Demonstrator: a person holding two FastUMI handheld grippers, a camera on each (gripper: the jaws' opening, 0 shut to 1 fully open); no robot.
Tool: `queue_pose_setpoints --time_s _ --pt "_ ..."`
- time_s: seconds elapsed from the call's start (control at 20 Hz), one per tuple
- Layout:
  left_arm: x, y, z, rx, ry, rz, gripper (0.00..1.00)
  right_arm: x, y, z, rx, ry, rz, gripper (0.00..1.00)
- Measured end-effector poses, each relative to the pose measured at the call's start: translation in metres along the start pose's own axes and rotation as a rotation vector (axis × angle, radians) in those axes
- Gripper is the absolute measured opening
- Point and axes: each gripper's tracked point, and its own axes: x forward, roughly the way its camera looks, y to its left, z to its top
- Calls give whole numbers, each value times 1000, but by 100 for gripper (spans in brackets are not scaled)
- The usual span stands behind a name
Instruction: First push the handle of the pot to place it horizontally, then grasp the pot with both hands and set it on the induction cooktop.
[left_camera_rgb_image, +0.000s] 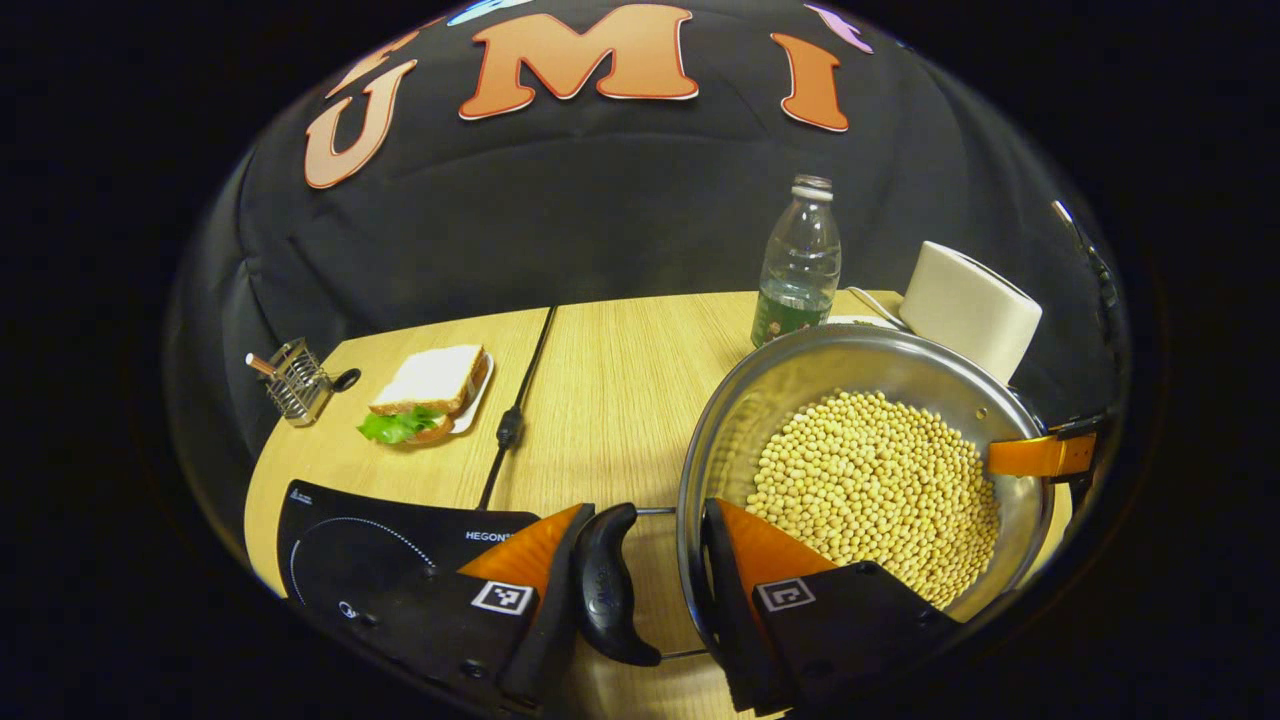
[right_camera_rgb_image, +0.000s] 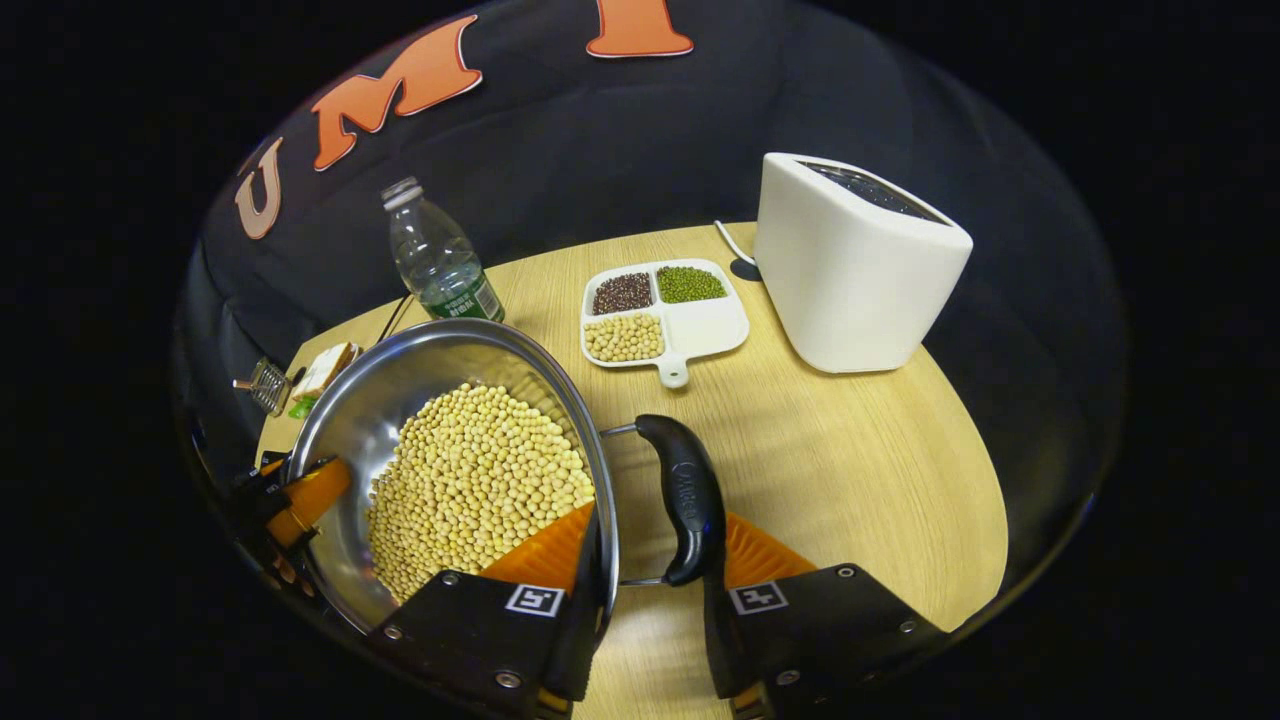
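While I hold the pot (left_camera_rgb_image: 860, 480) of soybeans (right_camera_rgb_image: 470, 490) on the bench (right_camera_rgb_image: 850, 470), my left gripper (left_camera_rgb_image: 655, 580) straddles one black side handle (left_camera_rgb_image: 608, 585), jaws apart around it and the rim. My right gripper (right_camera_rgb_image: 650, 580) brackets the other handle (right_camera_rgb_image: 685, 500); contact looks likely, though I cannot tell. "HEGON" reads on the induction cooktop (left_camera_rgb_image: 350, 550), beside a sandwich (left_camera_rgb_image: 430, 392). A divided dish (right_camera_rgb_image: 665, 315), white toaster (right_camera_rgb_image: 850, 265) and bottle (right_camera_rgb_image: 440, 255) stand behind.
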Motion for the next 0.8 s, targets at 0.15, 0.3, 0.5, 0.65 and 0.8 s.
queue_pose_setpoints --time_s 0.15,0.3,0.5,0.65,0.8 --pt "-18 10 2 -2 -7 7 67 -12 11 -2 -7 -4 2 46" --pt "-37 28 5 -15 -19 22 64 -21 32 4 -24 -13 10 46" --pt "-66 61 5 -37 -37 46 67 -42 59 1 -55 -26 28 46" --pt "-90 90 6 -52 -53 74 64 -55 89 1 -83 -41 45 46" --pt "-111 126 2 -72 -65 103 66 -65 122 -1 -114 -50 65 46"
